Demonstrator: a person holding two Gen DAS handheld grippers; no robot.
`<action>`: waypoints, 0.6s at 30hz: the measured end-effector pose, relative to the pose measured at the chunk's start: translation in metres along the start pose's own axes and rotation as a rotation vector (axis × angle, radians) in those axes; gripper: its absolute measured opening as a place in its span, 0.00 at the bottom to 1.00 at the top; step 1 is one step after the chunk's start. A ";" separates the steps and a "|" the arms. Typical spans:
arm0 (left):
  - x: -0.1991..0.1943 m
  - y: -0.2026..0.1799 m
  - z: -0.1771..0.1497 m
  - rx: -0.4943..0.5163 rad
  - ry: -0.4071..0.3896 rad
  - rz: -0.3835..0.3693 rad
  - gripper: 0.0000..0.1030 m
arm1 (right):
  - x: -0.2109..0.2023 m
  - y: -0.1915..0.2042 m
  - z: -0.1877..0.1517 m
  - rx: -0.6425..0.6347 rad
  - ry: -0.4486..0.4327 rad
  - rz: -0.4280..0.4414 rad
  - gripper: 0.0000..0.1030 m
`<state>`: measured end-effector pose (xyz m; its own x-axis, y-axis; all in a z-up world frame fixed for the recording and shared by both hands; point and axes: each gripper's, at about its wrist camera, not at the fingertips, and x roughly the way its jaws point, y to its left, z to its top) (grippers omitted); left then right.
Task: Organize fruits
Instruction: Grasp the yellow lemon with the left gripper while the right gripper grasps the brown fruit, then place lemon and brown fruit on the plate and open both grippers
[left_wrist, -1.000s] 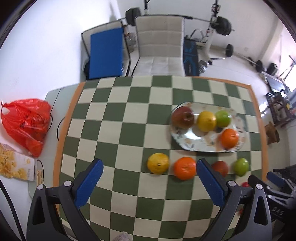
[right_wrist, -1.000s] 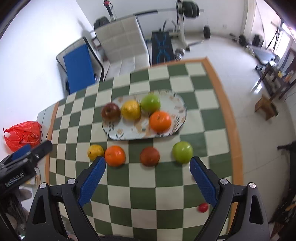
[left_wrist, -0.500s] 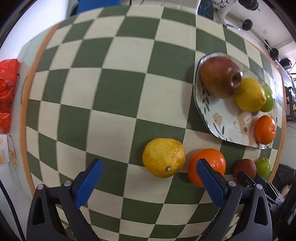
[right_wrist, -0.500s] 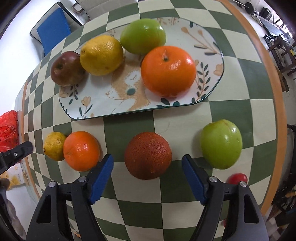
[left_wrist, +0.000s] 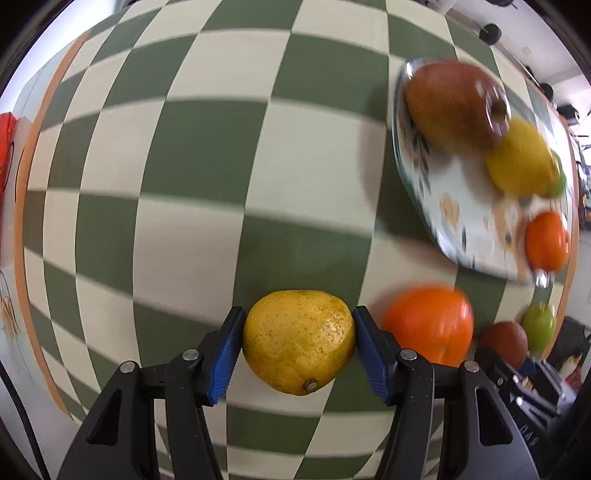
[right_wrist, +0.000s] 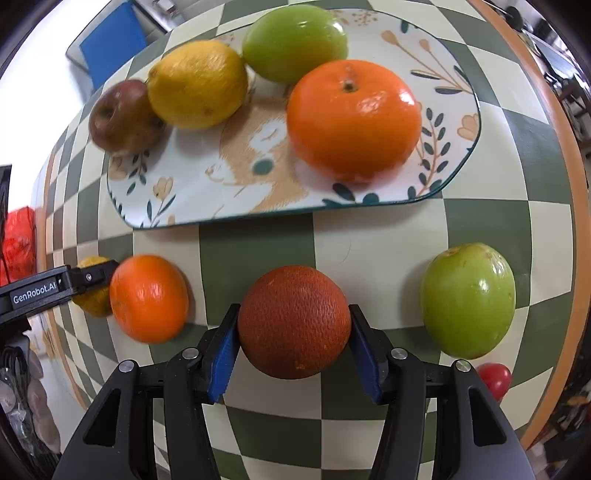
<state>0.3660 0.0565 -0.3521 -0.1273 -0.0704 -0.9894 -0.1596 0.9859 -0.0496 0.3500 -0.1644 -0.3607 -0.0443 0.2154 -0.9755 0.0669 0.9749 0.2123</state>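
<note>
Checkered bench (right_wrist: 258, 240): row of 4 loose fruits near plate (right_wrist: 192, 192). Left claw (left_wrist: 299, 332) closing, pads touching lemon (left_wrist: 299, 339) at row's left end. Right claw (right_wrist: 293, 330) closing, pads against dark red orange (right_wrist: 293, 321), 3rd in row. Plate beyond holds 4 fruits.

Bright daylight, fisheye bulge, motion blur toward edges.

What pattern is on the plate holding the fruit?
The plate is white with painted leaves, flowers and a tan animal, rimmed in dark teal; clearest in the right wrist view.
</note>
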 end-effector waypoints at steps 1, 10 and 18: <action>-0.001 0.001 -0.012 0.000 0.005 -0.002 0.55 | 0.000 0.001 -0.004 -0.009 0.010 0.002 0.56; 0.017 -0.005 -0.081 0.011 0.051 -0.021 0.55 | 0.004 0.003 -0.046 -0.067 0.093 0.026 0.56; 0.016 -0.013 -0.082 0.038 0.019 0.005 0.55 | 0.016 0.006 -0.051 -0.059 0.102 0.027 0.57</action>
<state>0.2860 0.0299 -0.3560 -0.1464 -0.0678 -0.9869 -0.1215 0.9913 -0.0501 0.2985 -0.1518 -0.3719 -0.1448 0.2430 -0.9592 0.0108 0.9697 0.2440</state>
